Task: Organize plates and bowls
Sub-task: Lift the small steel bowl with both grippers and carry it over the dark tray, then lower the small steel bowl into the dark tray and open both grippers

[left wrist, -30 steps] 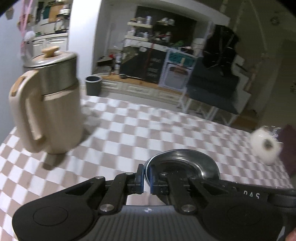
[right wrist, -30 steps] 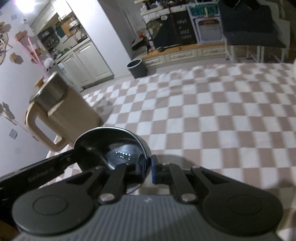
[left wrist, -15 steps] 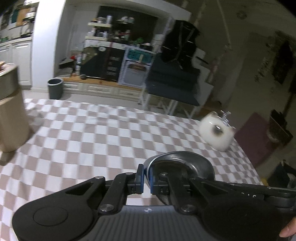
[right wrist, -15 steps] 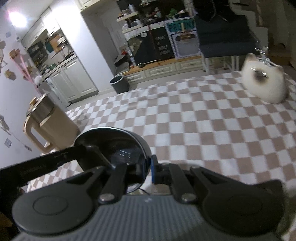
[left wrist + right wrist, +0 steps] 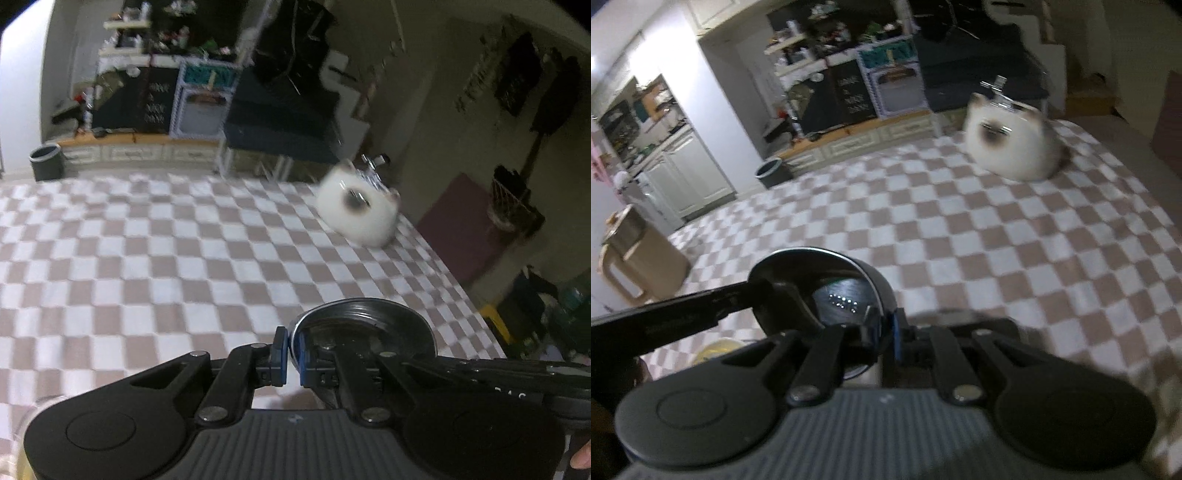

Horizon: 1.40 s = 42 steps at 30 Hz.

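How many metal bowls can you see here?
1. A single metal bowl is held above the checkered table, its rim pinched by both the left tool and the right tool. Others may be hidden below the tools.

Black left gripper (image 5: pixel 290 357), blue-padded jaws, silver screws.

I see a glossy, mirror-like metal bowl (image 5: pixel 827 291), a matt checkered cloth (image 5: pixel 155 258) over the table, and matt black plastic gripper fingers (image 5: pixel 279 354).
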Each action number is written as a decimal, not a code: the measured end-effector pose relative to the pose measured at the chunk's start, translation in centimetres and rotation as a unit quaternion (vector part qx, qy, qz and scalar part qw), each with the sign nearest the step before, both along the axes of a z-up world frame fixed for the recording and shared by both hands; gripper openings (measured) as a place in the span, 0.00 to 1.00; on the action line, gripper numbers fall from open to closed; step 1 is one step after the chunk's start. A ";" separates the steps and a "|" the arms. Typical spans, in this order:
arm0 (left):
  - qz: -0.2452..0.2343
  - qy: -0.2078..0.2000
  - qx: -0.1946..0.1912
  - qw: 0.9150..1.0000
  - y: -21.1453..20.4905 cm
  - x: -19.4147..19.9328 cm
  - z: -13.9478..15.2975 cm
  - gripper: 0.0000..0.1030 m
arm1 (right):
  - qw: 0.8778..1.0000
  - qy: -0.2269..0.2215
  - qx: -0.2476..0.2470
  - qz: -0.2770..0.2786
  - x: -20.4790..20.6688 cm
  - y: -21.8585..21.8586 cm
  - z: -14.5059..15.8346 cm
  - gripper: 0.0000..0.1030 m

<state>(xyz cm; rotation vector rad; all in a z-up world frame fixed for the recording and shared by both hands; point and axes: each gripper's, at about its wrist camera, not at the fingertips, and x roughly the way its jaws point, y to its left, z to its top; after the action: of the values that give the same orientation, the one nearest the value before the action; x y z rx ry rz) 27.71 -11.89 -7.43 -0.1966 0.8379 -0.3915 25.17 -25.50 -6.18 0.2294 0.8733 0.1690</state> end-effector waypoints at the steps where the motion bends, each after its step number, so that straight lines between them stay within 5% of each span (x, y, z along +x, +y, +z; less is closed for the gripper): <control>1: -0.005 0.005 0.004 1.000 -0.7 0.0 -0.3 0.06 | 1.000 0.006 -0.003 -0.006 -0.1 -0.5 -0.3 0.09; 21: -0.080 0.057 0.082 0.992 -6.9 0.4 -5.4 0.07 | 0.994 0.101 -0.022 -0.025 -0.3 -4.7 -4.8 0.10; 36: -0.087 0.068 0.086 0.990 -7.9 1.5 -7.0 0.10 | 0.989 0.142 -0.034 -0.018 1.0 -5.3 -7.6 0.13; 40: -0.088 0.071 0.078 0.991 -7.8 1.7 -7.1 0.16 | 0.989 0.146 -0.021 -0.020 1.2 -5.5 -7.5 0.21; 42: -0.086 0.066 0.074 0.991 -7.8 1.7 -6.8 0.24 | 0.989 0.144 -0.012 -0.020 1.1 -5.7 -7.3 0.34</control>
<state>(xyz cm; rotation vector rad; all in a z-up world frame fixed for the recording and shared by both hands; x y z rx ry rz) 29.41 -19.66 -14.22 -0.0132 1.0147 -0.4795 26.26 -31.25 -13.51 0.2522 1.1573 0.0892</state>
